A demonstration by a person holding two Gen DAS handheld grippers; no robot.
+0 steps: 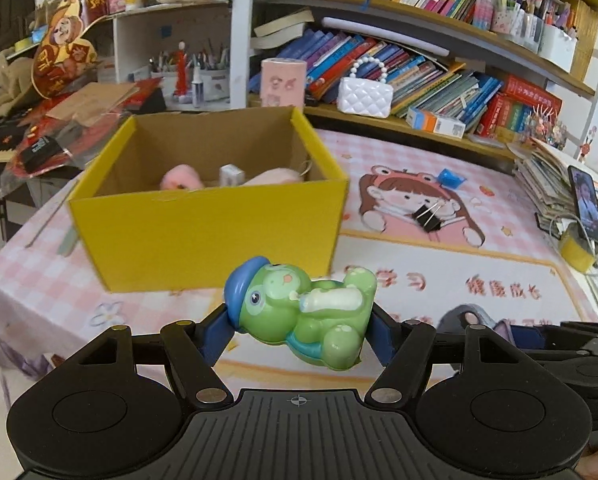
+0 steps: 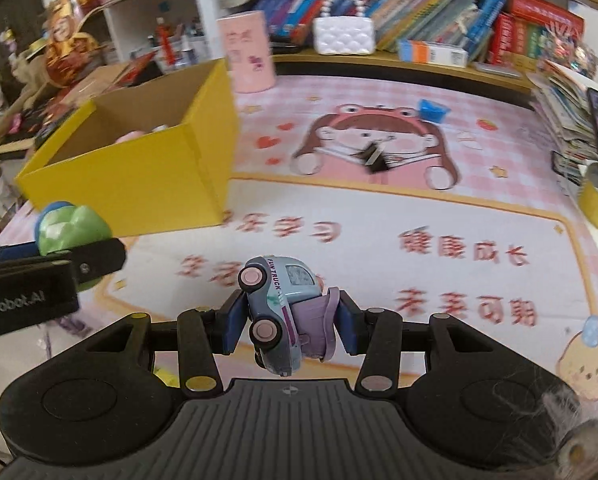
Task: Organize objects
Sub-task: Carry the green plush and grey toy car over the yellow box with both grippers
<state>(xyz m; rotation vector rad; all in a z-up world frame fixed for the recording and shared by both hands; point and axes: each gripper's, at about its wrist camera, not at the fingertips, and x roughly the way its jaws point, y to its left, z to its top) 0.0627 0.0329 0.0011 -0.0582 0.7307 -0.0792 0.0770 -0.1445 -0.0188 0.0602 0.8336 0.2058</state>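
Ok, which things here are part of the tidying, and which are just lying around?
Part of the job:
- green turtle toy, in left gripper
- toy truck, in right gripper
- yellow box

Lying about:
- binder clip
- white handbag
- phone

Box (image 1: 203, 236) left of binder clip (image 1: 429, 216); plush, perhaps, inside.

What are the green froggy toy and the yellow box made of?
Green toy: looks like hard, glossy plastic, since light glints off its smooth, rounded body. It could be vinyl.
Yellow box: looks like cardboard with a matte yellow outside; the inside walls are plain brown and the edges are folded.
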